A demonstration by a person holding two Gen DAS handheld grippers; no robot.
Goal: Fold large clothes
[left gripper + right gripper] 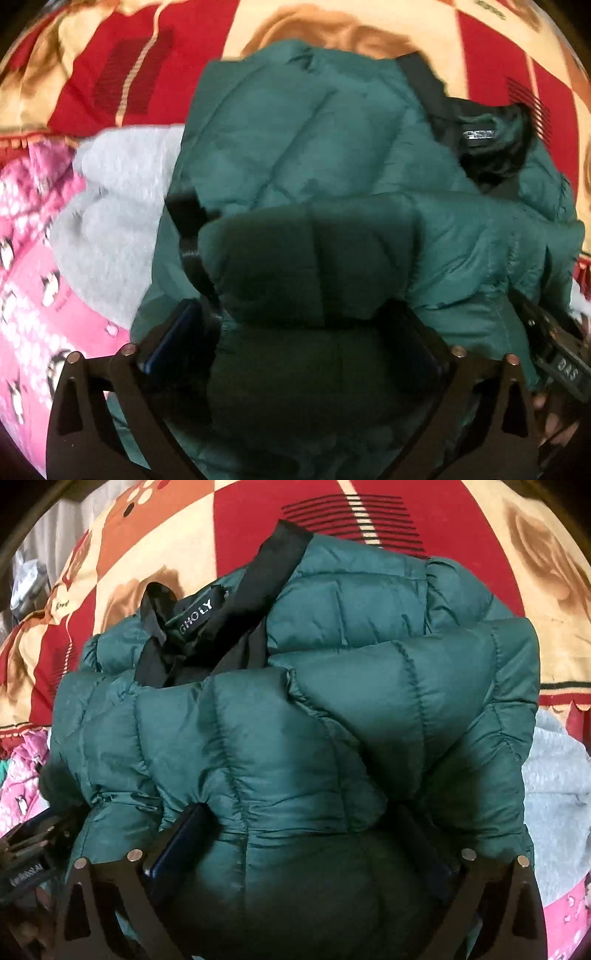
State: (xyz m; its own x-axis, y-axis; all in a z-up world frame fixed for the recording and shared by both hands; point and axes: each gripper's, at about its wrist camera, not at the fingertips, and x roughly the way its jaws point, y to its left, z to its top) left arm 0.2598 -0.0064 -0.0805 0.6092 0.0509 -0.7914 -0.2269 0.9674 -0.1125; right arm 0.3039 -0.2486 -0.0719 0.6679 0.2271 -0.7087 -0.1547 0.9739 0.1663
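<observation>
Both grippers, left (295, 332) and right (299, 830), jaws spread wide, straddle the folded green jacket (332, 701) at frame bottom, gripping nothing.

Dark green quilted jacket (295, 709) with black lining (207, 627); red-and-cream checked blanket (258, 524); grey garment (110, 221); pink penguin-print fabric (29, 295).

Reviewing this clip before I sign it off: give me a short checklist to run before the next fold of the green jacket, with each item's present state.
1. Left gripper fingers wide: ok.
2. Right gripper fingers wide: ok.
3. Green puffer jacket bundled, sleeves folded in: ok.
4. Black lining tucked away: not ok, showing at collar.
5. Grey garment clear of jacket: not ok, jacket overlaps it.
6. Pads pressing fabric: cannot tell.
</observation>
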